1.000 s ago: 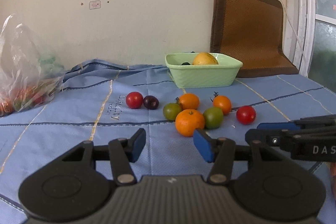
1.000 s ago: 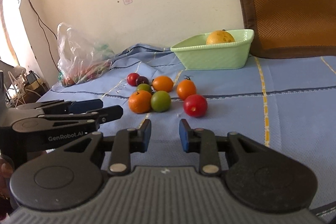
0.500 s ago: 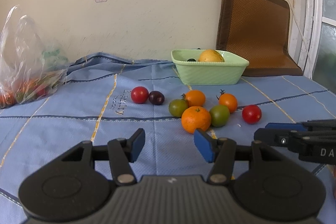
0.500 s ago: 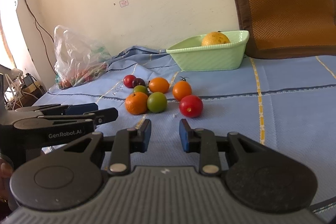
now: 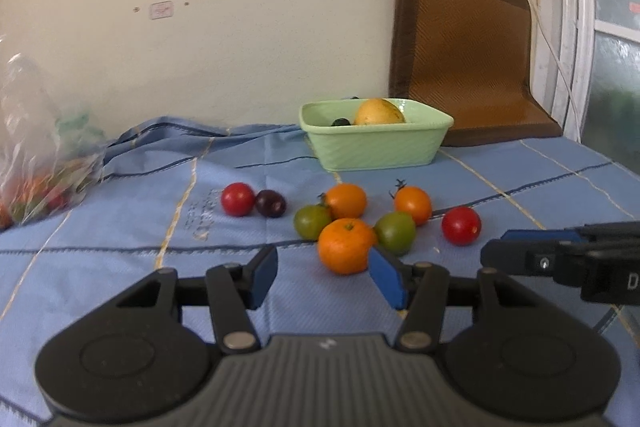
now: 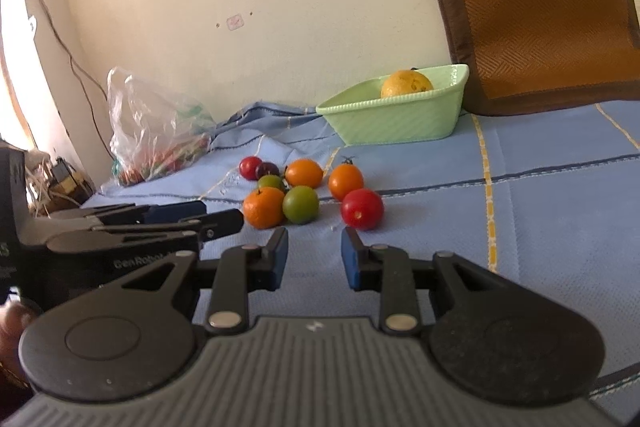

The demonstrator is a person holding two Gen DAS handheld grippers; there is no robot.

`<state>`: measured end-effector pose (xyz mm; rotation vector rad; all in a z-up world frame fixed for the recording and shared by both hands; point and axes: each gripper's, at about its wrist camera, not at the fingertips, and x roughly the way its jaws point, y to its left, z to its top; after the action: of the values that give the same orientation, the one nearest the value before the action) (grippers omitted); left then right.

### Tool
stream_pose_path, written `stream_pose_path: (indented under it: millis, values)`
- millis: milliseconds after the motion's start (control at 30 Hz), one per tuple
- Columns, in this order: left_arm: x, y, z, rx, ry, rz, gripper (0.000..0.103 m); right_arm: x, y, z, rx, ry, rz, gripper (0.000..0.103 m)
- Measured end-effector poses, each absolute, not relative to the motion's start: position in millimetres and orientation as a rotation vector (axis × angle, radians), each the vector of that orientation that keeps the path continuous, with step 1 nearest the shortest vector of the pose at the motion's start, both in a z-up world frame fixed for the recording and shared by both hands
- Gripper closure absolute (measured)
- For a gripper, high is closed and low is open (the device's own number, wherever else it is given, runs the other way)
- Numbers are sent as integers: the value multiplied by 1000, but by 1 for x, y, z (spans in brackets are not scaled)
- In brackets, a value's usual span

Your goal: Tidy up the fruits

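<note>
Several loose fruits lie in a cluster on the blue cloth: a mandarin (image 5: 344,245), two green tomatoes (image 5: 312,221) (image 5: 396,231), two orange tomatoes (image 5: 346,200) (image 5: 413,204), a red tomato (image 5: 461,225) on the right, and another red tomato (image 5: 238,199) beside a dark plum (image 5: 271,203) on the left. Behind them stands a light green bowl (image 5: 376,147) with a yellow fruit (image 5: 379,111) in it. My left gripper (image 5: 322,255) is open and empty just short of the mandarin. My right gripper (image 6: 314,239) has a narrow empty gap, short of the red tomato (image 6: 362,209).
A clear plastic bag (image 6: 160,135) of produce lies at the far left by the wall. A brown woven mat (image 5: 464,67) leans on the wall behind the bowl. Cables hang on the wall at the left (image 6: 60,39). The blue cloth (image 6: 560,207) is bare on the right.
Both views have drifted only slightly. No fruit has moved, and both grippers keep the same gap between their fingers.
</note>
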<state>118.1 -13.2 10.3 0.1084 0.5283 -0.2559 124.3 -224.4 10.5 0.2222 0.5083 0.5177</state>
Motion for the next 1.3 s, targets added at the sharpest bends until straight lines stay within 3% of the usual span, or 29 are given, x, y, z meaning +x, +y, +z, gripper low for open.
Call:
stream_pose_path:
  millis: [200, 433, 1033, 1300]
  values:
    - [136, -18, 8, 86, 570, -298, 52, 132, -217, 18, 158, 489, 518, 71]
    - [148, -11, 6, -5, 612, -343, 66, 142, -208, 26, 70, 428, 519, 71]
    - [122, 25, 8, -44, 609, -284, 64, 173, -149, 13, -196, 522, 548, 71]
    - [125, 31, 6, -93, 611, -296, 65, 166, -152, 14, -167, 529, 571, 73]
